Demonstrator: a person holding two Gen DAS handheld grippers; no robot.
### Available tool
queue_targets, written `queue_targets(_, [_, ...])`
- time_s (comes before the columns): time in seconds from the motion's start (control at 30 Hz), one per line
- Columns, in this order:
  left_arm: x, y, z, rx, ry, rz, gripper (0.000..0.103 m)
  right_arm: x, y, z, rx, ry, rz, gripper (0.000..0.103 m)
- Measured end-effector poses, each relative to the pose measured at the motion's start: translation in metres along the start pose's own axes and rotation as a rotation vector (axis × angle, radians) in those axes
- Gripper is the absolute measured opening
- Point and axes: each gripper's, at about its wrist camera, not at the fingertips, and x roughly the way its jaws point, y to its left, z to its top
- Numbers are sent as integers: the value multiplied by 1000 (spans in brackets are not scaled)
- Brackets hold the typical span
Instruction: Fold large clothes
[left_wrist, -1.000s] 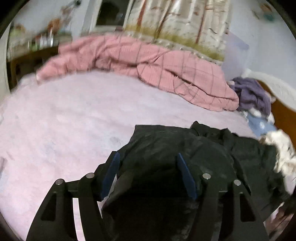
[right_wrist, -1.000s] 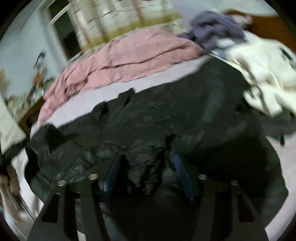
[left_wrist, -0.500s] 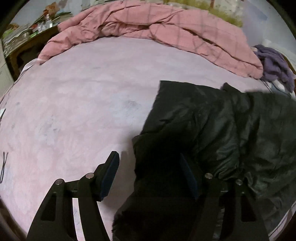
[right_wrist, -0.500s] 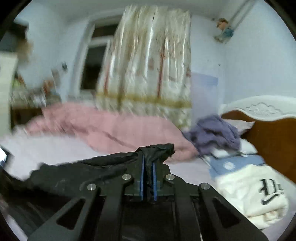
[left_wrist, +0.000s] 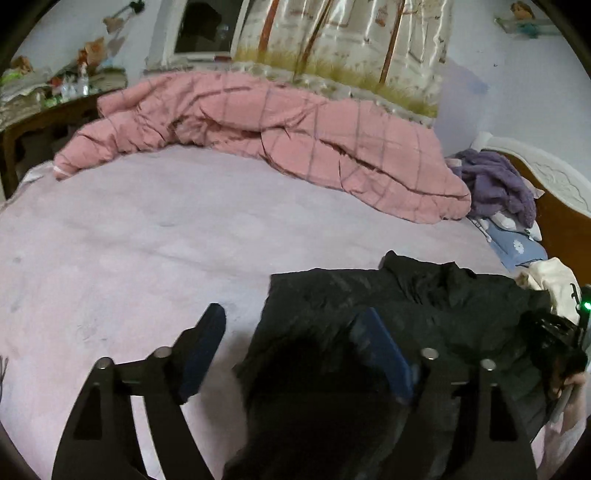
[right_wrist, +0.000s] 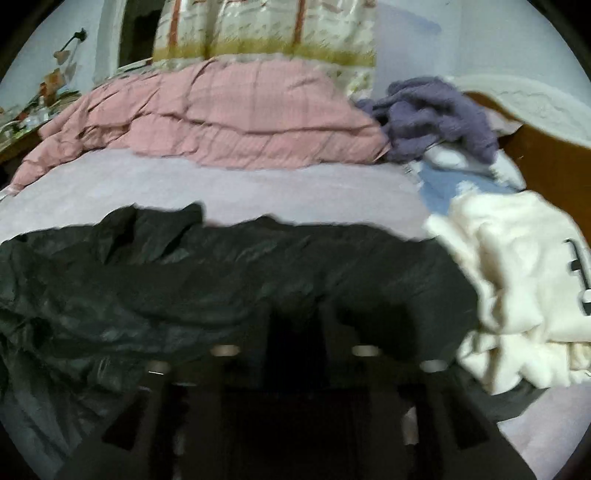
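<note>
Black left claw (left_wrist: 291, 343) with triangular cut-outs, silver screw heads, and dark blue finger pads (left_wrist: 380, 354).

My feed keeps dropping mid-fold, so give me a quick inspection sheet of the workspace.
Surface: bed sheet, pale pink, mostly bare.
Job's things: black jacket, spread flat but creased.
Clutter: pink quilt, purple garment, white sweatshirt.
Grippers: left gripper opening, one finger over the jacket's edge, not pinching; right gripper blurred, opening over the jacket.
Cables: nothing seen.
Surroundings: curtain, headboard, cluttered side table.
</note>
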Motion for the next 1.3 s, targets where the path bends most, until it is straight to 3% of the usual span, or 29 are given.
queue_targets(0.03, [11,1,4,-15,27,-9,78,-8,-1,1,23,-60,-32,74])
queue_targets(0.13, [50,5,5,-78,159,26,77,-26,-6,6,68,-169,-27,75])
queue_targets(0.2, [70,8,0,-93,214,32,65,-40,-7,9,89,-221,27,75])
queue_targets(0.27, [84,4,-7,-74,297,-37,59,-45,-3,12,75,-215,131,75])
queue_targets(0.33, [87,-11,-16,44,360,-99,59,-40,8,12,29,-139,251,75])
queue_targets(0.4, [80,-22,-20,159,341,-54,61,-28,24,6,-24,-43,325,75])
queue_targets(0.47, [76,-25,-22,176,319,-34,59,-19,38,-2,-62,10,321,75])
queue_targets(0.5, [77,-24,-23,167,316,-11,41,-14,43,-5,-76,32,317,75])
queue_targets(0.53, [80,-21,-22,161,307,43,31,-8,48,-8,-86,56,312,75])
queue_targets(0.6, [82,-9,-18,123,273,140,20,1,52,-13,-67,95,310,75])
queue_targets(0.67, [83,6,-11,39,240,202,17,7,52,-16,-40,108,301,74])
queue_targets(0.77, [81,31,-7,-59,209,288,15,-6,47,-16,-21,21,277,75])
queue_targets(0.87, [76,36,-6,-31,188,262,16,-10,46,-12,-40,5,283,75])
queue_targets(0.97, [49,21,-2,19,82,221,26,-6,46,-10,-27,-4,252,74])
queue_targets(1.03, [20,7,1,57,-15,146,33,-11,46,-5,-34,-29,272,50])
queue_targets(1.1, [3,-3,3,72,-59,45,33,-14,50,1,-53,-44,308,40])
queue_targets(1.17, [-1,-12,-1,78,-16,-47,24,-6,58,8,-71,-4,356,34])
queue_targets(1.23, [11,-20,-12,82,102,-19,22,20,68,11,-91,143,374,34])
queue_targets(1.3, [28,-20,-28,100,218,13,16,40,67,8,-74,224,349,30])
